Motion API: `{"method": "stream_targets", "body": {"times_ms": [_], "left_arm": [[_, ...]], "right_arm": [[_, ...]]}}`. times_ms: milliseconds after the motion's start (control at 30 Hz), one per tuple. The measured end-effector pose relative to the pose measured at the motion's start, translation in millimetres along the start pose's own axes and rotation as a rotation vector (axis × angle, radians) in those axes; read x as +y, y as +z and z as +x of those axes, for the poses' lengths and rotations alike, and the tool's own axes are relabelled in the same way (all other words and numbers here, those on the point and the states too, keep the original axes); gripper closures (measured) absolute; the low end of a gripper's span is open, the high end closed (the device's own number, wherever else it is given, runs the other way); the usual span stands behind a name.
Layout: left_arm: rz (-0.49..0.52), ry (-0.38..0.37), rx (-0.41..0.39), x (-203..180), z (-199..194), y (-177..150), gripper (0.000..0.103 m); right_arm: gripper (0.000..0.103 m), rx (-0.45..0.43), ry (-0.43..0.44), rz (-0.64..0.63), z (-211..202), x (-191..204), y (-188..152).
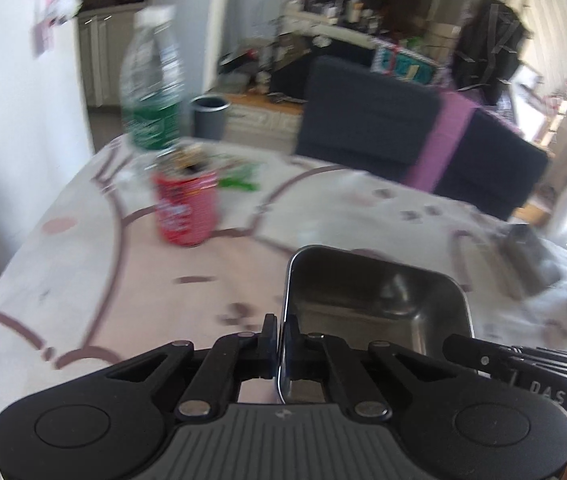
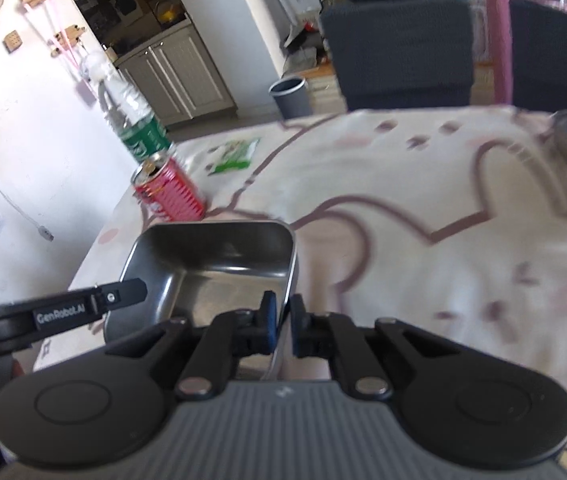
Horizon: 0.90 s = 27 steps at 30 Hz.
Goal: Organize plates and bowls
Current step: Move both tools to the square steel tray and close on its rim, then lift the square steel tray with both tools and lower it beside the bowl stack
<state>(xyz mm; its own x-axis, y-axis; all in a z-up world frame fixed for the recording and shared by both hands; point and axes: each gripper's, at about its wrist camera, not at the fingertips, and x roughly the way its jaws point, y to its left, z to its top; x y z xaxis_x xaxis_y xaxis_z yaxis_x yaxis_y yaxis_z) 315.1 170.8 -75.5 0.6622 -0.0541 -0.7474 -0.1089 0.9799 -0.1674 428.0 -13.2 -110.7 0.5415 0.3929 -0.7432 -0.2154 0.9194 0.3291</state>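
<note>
I count one steel tray (image 1: 379,300), both grippers, left (image 1: 281,334) and right (image 2: 282,316), clamping its rims; blurred object (image 1: 531,260) at 2 o'clock unidentifiable.

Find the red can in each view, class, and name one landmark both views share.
Left wrist: the red can stands upper left of centre on the table, in front of the bottle.
Right wrist: the red can is left of centre, just beyond the steel tray.
Shared landmark: the grey bin on the floor.
</note>
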Motion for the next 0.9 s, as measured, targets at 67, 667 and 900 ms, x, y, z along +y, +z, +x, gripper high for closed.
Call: {"method": "stream_targets", "body": {"times_ms": [67,667,900], "left_arm": [[-0.001,-0.037,-0.008,-27,-10,-2,0.100],[0.189,-0.273,0.074,-275,-37,-83,0.100],[0.181,-0.347,0.220,-325,-12,-123,0.098]], "right_arm": [[0.095,-0.020,-0.028,-0.011,-25,-17,-1],[0.099,-0.146,-0.283,0.138,-223,-203,-69],[0.099,-0.102,-0.354,0.210,-256,-264,-111]]}}
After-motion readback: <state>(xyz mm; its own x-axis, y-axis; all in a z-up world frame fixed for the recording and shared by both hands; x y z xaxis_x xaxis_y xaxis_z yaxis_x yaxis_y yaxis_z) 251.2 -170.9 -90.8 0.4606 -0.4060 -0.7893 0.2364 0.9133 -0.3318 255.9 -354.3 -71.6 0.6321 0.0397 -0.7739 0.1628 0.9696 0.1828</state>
